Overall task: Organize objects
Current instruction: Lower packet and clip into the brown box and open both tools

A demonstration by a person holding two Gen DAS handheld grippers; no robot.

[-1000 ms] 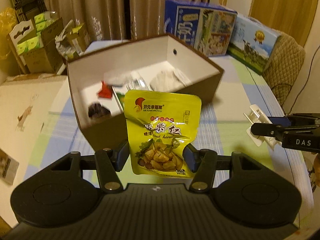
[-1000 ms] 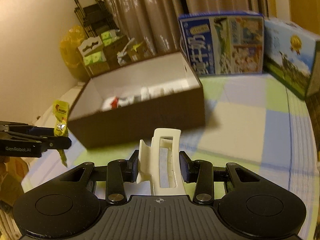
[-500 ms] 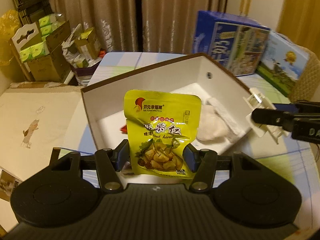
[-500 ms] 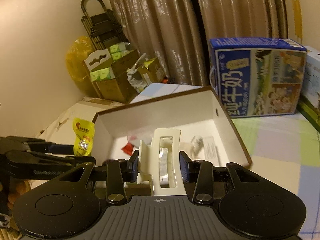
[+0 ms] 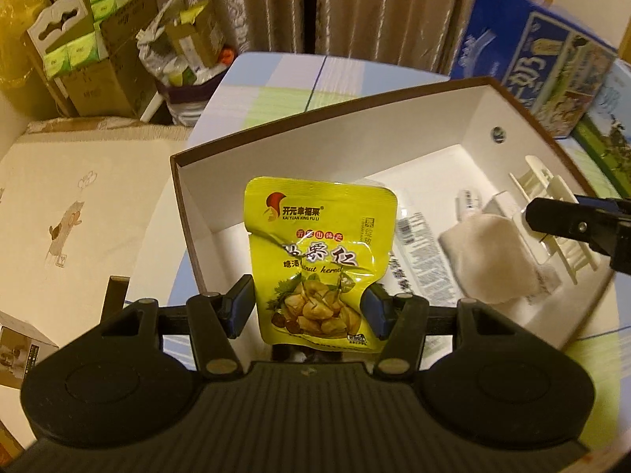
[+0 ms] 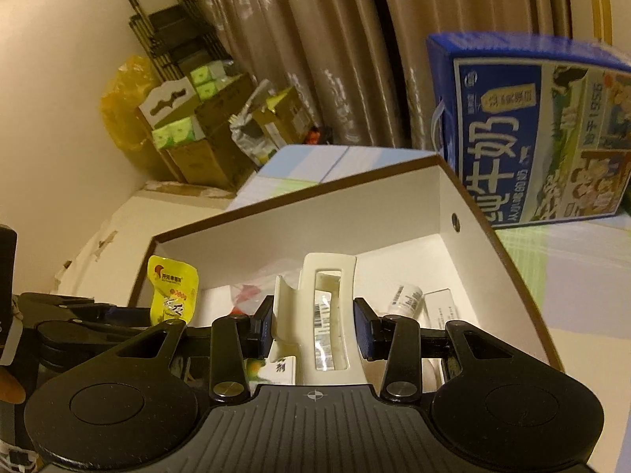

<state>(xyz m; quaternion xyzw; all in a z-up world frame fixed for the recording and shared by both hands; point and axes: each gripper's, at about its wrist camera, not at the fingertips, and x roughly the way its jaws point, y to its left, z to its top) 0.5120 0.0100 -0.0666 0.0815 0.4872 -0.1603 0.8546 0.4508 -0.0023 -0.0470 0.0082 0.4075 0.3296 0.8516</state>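
Snack pouch, yellow and upright with its long axis vertical, is pinched at its lower sides by the left tongs, and in the left wrist view it hangs in the centre of the frame directly in front of the open box, whose white interior spreads behind it toward the upper right. The pouch appears to sit just over the box's near left corner, so my judgement is that a short move forward and down would put it inside. The right tongs are closed on a white plastic clip, also upright, and in the right wrist view the clip stands in the lower centre with the box floor behind it; in the left wrist view it shows at the right edge, over the box's right side beside a white cloth bundle and some labelled packets lying on the floor of the box. Both tongs look about equally close to a drop, the right perhaps further in. Compared with a second ago, when both tongs were short of the box over the checked desk, each has travelled forward and higher: the box now fills the middle of both views, seen from above, and the clip has moved from outside the box wall to over its inside
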